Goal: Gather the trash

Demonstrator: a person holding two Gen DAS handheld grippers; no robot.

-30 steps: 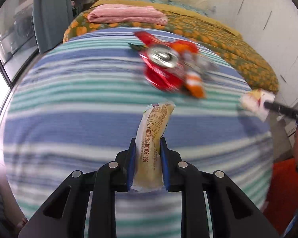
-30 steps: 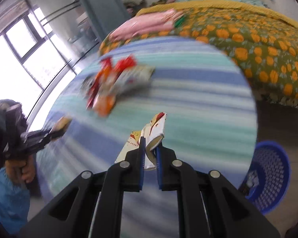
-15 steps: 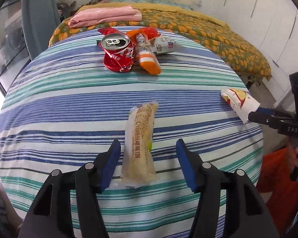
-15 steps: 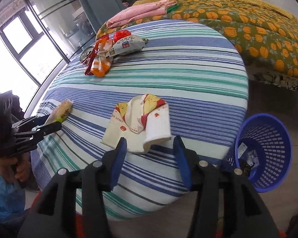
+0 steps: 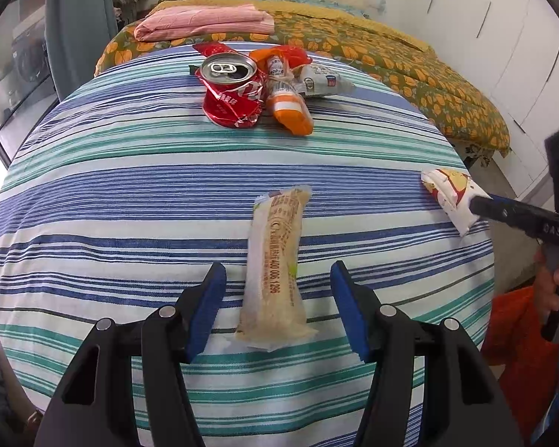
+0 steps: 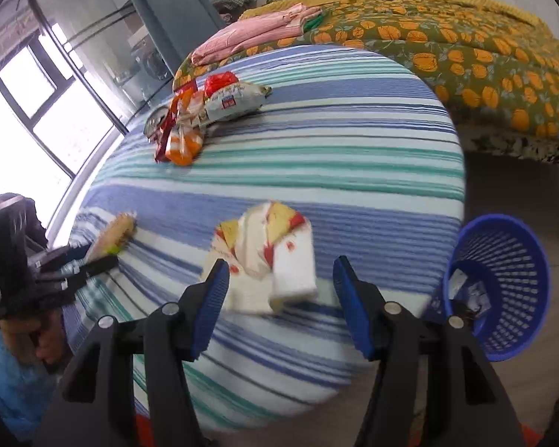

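A: In the left wrist view, the left hand-held gripper (image 5: 277, 307) is standing released, its blue pads wide on both sides of the beige snack wrapper (image 5: 275, 272). The wrapper is lying flat in the lower centre of the frame, on the striped table (image 5: 93, 205).

B: I think closing on the near end of it, low to the cloth, is giving the best hold, because the film looks thin and slippery. What is lying around it?

A: In the upper centre, a crushed red can (image 5: 233, 91), an orange packet (image 5: 290, 110) and a grey-white bag (image 5: 318, 80) are touching each other. They are well apart from the wrapper, so nothing is blocking.

B: And the right wrist view?

A: The right hand-held gripper (image 6: 279, 305) is also released, with the crumpled white and red wrapper (image 6: 268, 257) lying between its fingers in the centre. The picture is a little blurred here.

B: The blue basket (image 6: 503, 283) is standing on the floor at the right edge, just beside the table, with some trash already inside. I judge the carry is short, but the table rim is lying between.
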